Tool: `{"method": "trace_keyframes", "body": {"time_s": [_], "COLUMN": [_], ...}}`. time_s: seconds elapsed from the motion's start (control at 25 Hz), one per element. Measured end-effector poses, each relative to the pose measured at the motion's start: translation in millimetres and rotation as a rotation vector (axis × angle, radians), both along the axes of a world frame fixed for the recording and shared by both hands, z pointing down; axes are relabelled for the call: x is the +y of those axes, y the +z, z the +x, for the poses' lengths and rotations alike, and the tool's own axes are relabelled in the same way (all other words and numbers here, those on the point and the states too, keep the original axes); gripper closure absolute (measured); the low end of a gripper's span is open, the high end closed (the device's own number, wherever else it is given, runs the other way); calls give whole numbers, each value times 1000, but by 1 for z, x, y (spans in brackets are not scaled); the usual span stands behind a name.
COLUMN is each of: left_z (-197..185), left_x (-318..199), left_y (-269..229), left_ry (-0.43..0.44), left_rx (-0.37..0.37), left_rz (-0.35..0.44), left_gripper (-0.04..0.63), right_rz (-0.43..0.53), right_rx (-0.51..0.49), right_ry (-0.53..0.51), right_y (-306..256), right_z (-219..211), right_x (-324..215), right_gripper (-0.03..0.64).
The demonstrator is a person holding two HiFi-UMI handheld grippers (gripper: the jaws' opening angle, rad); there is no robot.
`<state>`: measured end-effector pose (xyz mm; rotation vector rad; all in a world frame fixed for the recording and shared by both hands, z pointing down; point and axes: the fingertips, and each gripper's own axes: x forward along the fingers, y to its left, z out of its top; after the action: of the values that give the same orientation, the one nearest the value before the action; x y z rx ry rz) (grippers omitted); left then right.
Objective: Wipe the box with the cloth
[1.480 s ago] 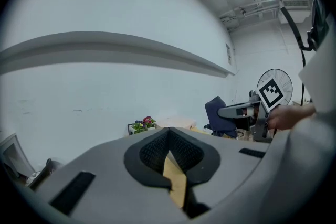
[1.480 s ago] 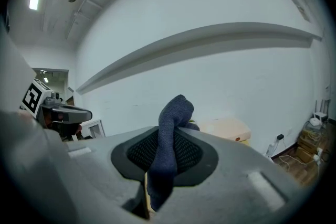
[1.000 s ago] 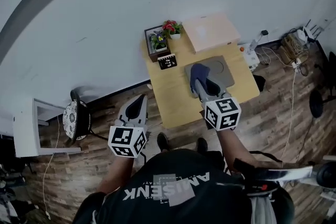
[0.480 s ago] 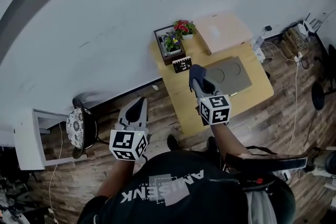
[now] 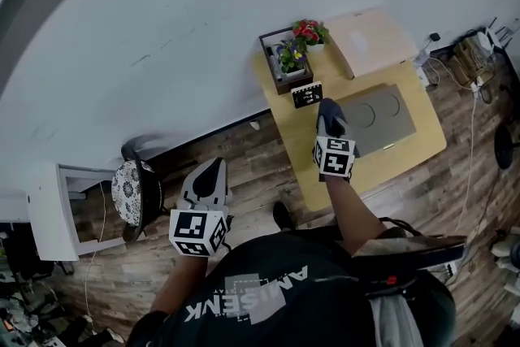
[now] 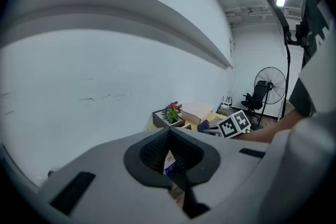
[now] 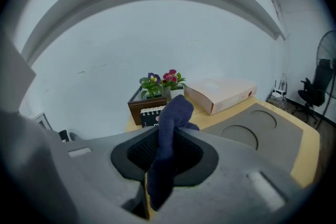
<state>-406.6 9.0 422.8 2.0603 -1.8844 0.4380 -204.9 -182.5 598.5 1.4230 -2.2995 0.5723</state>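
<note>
The box is a flat pale pink carton lying shut at the back of the small wooden table, against the wall; it also shows as the box in the right gripper view. My right gripper is over the table, left of a grey mat, shut on a dark blue cloth that sticks up between its jaws. The cloth is well short of the box. My left gripper hangs shut and empty over the floor, left of the table.
A wooden planter with flowers and a small spiral calendar stand at the table's back left. A chair with a patterned cushion and a white shelf are on the left. Cables and gear lie right of the table.
My right gripper with the cloth has moved off the mat's left part toward the calendar and planter. The head view has shifted, so the table sits further right. The left gripper stays low.
</note>
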Motion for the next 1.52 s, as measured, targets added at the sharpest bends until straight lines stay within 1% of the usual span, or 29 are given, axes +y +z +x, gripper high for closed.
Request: {"method": "trace_keyframes", "body": {"time_s": [0.16,0.28,0.44,0.68,0.92,1.08,1.2,1.4,1.52], "left_z": [-8,-15,-22,-28,-26,-22,-13,6,14], "left_x": [-1,3,5,6,1,-8,-14,-19,-23], "left_y": [5,12,19,22,23,23,22,22,24], "left_ry": [4,6,11,7,10,29,56,119,139], "left_rx": [0,-2,0,4,26,22,31,37,44], "left_rz": [-2,-21,-43,-48,-41,-31,-23,-22,-23], "left_gripper": [594,595,594,594,595,594,594,594,594], "right_rz": [-41,-68,-72,-91,-91,-98,-117,-127,-127], "right_rx": [30,55,79,102,120,124,104,114,121], "right_ry": [89,140,171,229,233,246,283,267,264], "right_y": [29,47,59,73,68,75,74,75,74], "right_z": [5,8,8,16,19,30,37,43,49], "right_x": [-16,-25,-35,-39,-29,-20,-8,9,18], "right_gripper": [552,552,552,552,552,552,552,552,552]}}
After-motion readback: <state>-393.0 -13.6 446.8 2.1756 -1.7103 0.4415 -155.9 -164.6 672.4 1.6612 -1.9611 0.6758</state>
